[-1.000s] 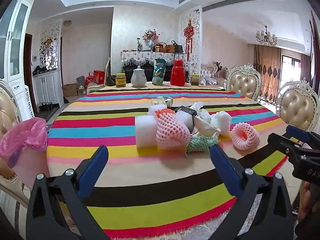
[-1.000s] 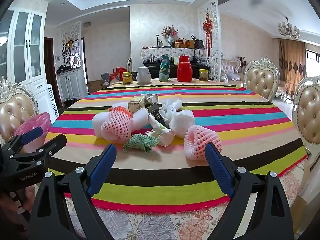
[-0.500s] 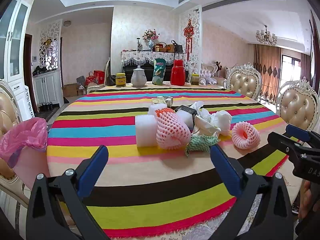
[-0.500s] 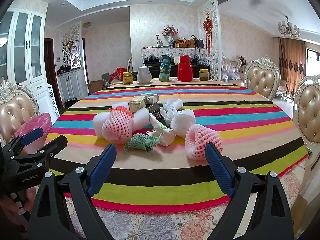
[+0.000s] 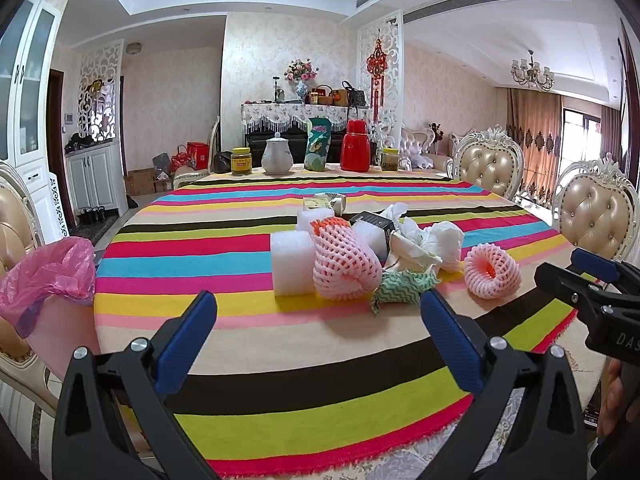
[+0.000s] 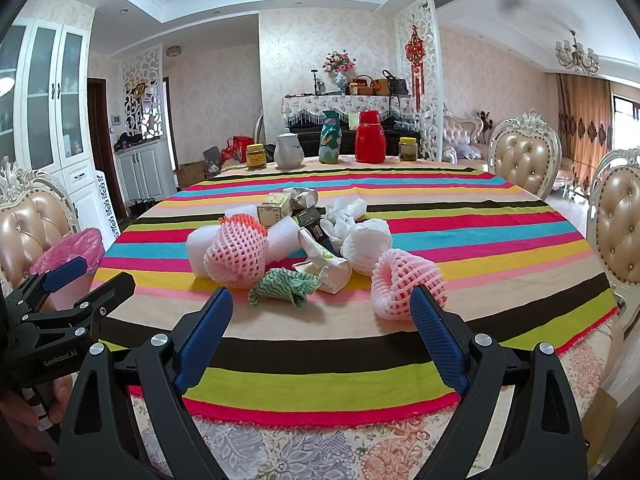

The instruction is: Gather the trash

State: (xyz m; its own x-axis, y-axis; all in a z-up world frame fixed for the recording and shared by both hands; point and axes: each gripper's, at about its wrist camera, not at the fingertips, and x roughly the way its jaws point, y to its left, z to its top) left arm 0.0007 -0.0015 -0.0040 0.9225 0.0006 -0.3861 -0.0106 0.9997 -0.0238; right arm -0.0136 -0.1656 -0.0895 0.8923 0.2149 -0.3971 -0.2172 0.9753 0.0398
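Note:
A heap of trash lies mid-table on the striped cloth (image 5: 224, 312): a pink foam fruit net (image 5: 346, 262) against white foam blocks (image 5: 292, 262), a green-and-white rag (image 5: 402, 284), crumpled white paper (image 5: 434, 240), a small black box (image 5: 372, 222) and a second pink net (image 5: 492, 270) off to the right. My left gripper (image 5: 318, 338) hangs open over the near table edge, short of the heap. My right gripper (image 6: 322, 332) is open too, its right finger just in front of the second net (image 6: 404, 284). A pink-lined bin (image 5: 48, 276) stands at the table's left.
Along the far table edge stand a yellow-labelled jar (image 5: 241, 161), a white pot (image 5: 277, 156), a green bag (image 5: 318, 148), a red flask (image 5: 355, 150) and another jar (image 5: 389, 159). Padded chairs (image 5: 600, 216) flank the table on both sides. A hand (image 6: 24, 412) holds the left gripper.
Both grippers have stayed open and held almost still; the views shift only slightly. Nothing on the table has moved.

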